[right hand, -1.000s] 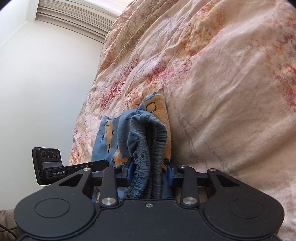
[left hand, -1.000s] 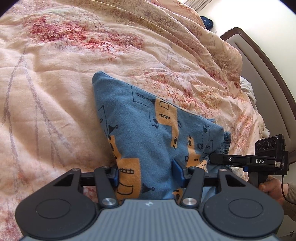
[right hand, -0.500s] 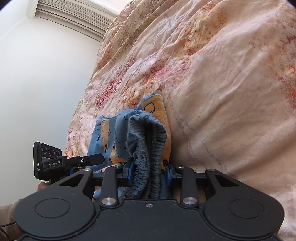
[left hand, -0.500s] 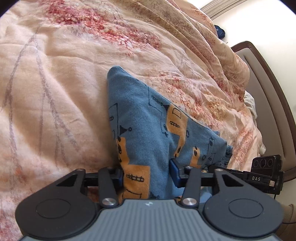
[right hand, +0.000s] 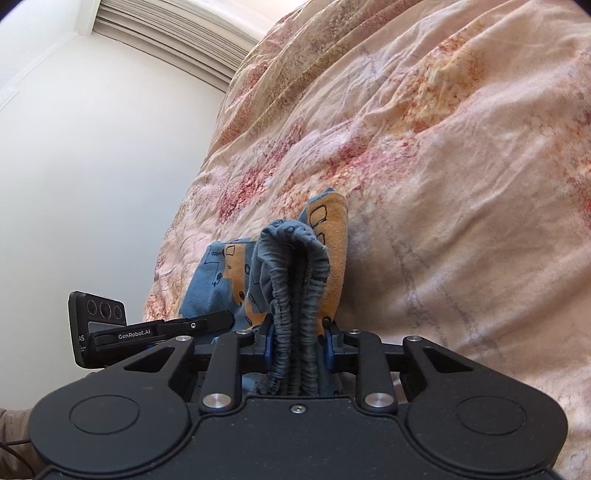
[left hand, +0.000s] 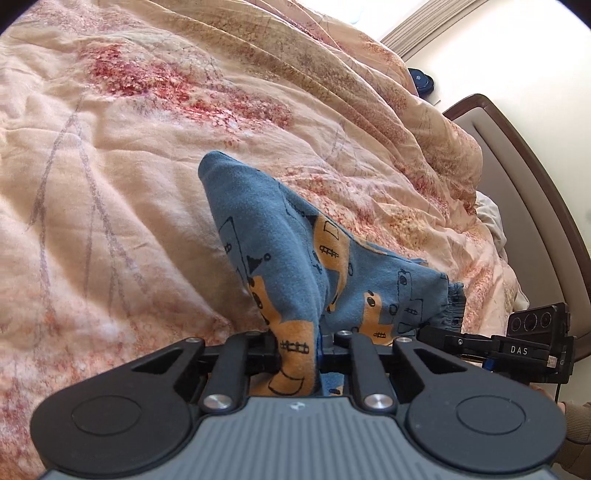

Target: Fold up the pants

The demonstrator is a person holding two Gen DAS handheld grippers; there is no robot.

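Note:
Small blue pants (left hand: 280,236) with orange vehicle prints lie on a floral quilt (left hand: 129,184). My left gripper (left hand: 297,339) is closing, its jaws pinching a bunched, raised fold of the pants' near edge. In the right wrist view the gathered grey-blue waistband (right hand: 291,266) stands up between the pads of my right gripper (right hand: 299,332), which is closing and presses on it. Each view also catches the other gripper: the right one (left hand: 517,347) at the pants' waist end, the left one (right hand: 147,328) at the far left.
The peach quilt covers the whole bed in soft ridges. A brown padded headboard (left hand: 524,173) runs along the right of the left wrist view, with a dark round object (left hand: 421,81) beyond the quilt. A white wall (right hand: 92,166) and blinds (right hand: 166,33) lie past the bed.
The left jaws have closed from wide apart onto the fabric, gathering it into a narrow raised fold. The right jaws have narrowed a little on the waistband.

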